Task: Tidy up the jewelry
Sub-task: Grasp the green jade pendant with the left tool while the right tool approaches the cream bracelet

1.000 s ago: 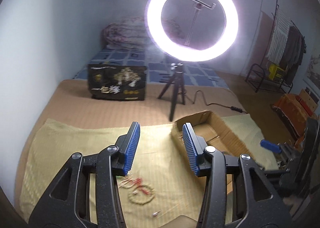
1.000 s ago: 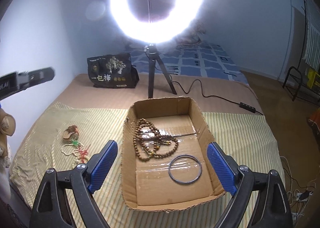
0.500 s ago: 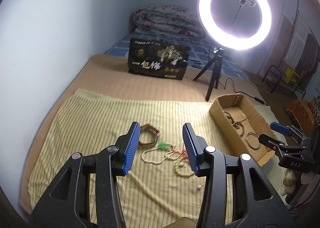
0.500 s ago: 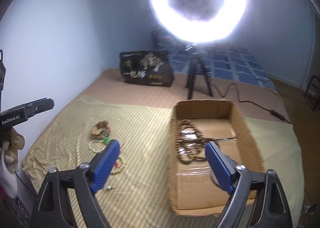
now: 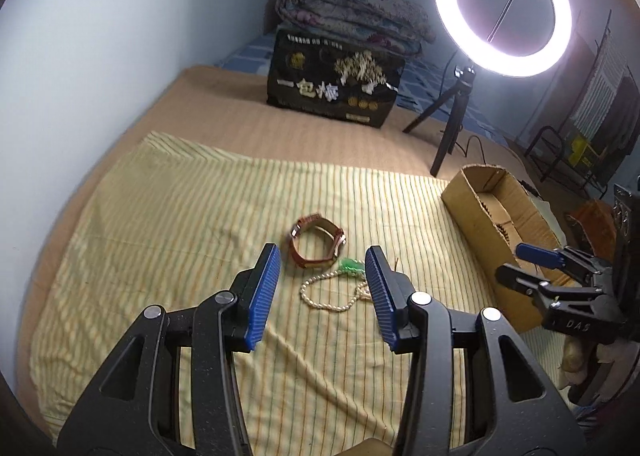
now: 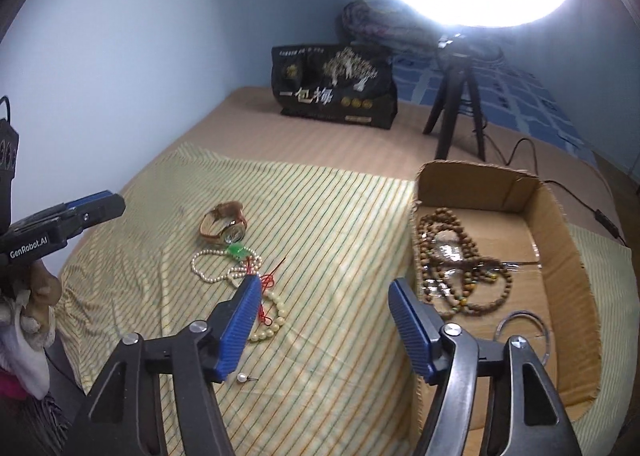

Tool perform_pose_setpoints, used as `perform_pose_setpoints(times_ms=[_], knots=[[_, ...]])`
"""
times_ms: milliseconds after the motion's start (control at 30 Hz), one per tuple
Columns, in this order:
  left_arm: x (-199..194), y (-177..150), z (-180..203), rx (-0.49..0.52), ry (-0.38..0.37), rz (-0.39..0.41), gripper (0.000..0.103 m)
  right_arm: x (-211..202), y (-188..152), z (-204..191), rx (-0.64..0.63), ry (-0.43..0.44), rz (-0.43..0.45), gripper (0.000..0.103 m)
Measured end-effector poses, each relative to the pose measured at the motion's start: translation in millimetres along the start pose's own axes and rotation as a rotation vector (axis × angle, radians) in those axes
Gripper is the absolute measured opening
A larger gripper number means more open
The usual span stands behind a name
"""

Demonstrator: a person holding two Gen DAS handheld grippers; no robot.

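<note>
A brown-strapped watch (image 5: pixel 317 242) (image 6: pixel 224 223) lies on the striped yellow cloth (image 5: pixel 160 224). Beside it lie a pearl necklace with a green pendant (image 5: pixel 332 292) (image 6: pixel 216 262), a pale bead bracelet with red cord (image 6: pixel 272 314) and a small pearl earring (image 6: pixel 245 377). The cardboard box (image 6: pixel 560 264) (image 5: pixel 480 216) holds a brown bead necklace (image 6: pixel 452 256) and a metal bangle (image 6: pixel 520 322). My left gripper (image 5: pixel 322 284) is open and empty above the cloth, just short of the watch and pearls. My right gripper (image 6: pixel 324 308) is open and empty, over the cloth beside the box's left wall.
A lit ring light on a black tripod (image 5: pixel 502 4) stands behind the box, its cable (image 6: pixel 520 148) trailing right. A black printed bag (image 5: pixel 334 88) stands at the back with folded bedding (image 5: pixel 352 16) behind it. A wall runs along the left.
Both grippers swung left, away from the box toward the jewelry on the cloth. The left gripper came closer to the watch and pearls. Both stayed open.
</note>
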State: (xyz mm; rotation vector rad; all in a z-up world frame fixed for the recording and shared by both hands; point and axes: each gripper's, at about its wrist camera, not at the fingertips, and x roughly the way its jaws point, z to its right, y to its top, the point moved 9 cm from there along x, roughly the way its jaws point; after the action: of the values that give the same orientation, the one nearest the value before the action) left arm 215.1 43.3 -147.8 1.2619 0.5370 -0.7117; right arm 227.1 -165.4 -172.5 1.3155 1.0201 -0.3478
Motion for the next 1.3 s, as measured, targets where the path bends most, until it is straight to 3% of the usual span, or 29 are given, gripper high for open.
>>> perform_pose_setpoints(times_ms=[167,500,833,1000,1300], knots=[[26,-13,5,-0.006,-0.039,-0.059,0.044,19,-11,-10,-0.029,0.002,-0.055,0.062],[69,-31,43,0.08,-0.088,-0.143,0.029,46,-31,-19,-0.033,0.042,-0.148,0.053],[107,-38,45,0.109,-0.046,-0.181,0.029,65,-45,-24,-0.057,0.054,-0.206,0.049],[116,-36,38,0.12,-0.002,-0.175,0.029,73,-46,-25,-0.063,0.059,-0.22,0.048],[128,-30,39,0.159,0.013,-0.163,0.029,82,-45,-23,-0.058,0.059,-0.225,0.046]])
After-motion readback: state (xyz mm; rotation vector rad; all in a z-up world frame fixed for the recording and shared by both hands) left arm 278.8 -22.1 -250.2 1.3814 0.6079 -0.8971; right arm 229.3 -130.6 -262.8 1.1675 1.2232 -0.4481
